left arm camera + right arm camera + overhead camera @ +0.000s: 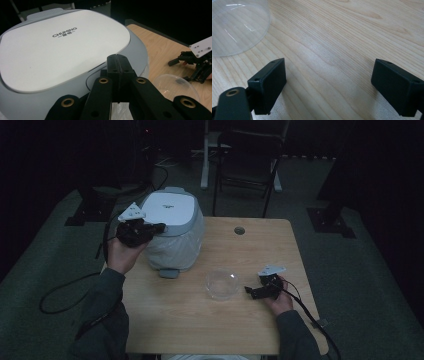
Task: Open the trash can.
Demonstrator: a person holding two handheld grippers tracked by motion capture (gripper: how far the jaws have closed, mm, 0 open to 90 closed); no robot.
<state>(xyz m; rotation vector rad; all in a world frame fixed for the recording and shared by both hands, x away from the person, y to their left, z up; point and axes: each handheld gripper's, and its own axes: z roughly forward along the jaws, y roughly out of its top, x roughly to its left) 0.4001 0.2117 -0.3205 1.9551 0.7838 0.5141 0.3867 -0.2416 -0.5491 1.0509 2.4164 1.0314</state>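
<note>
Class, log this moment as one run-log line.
left gripper: shut, over bin lid | right gripper: open, empty, beside clear bowl | table

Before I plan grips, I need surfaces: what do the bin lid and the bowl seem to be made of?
The bin lid looks like smooth matte plastic, white on a grey rim, with printed lettering and a soft, even sheen. The bowl is clear and glossy, with the wood grain showing through in the right gripper view; whether it is plastic or glass cannot be told.

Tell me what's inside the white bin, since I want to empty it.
The bin's lid is closed, hiding the contents. A plastic liner shows around its body. The shut left claw hovers at the lid's front edge.
</note>
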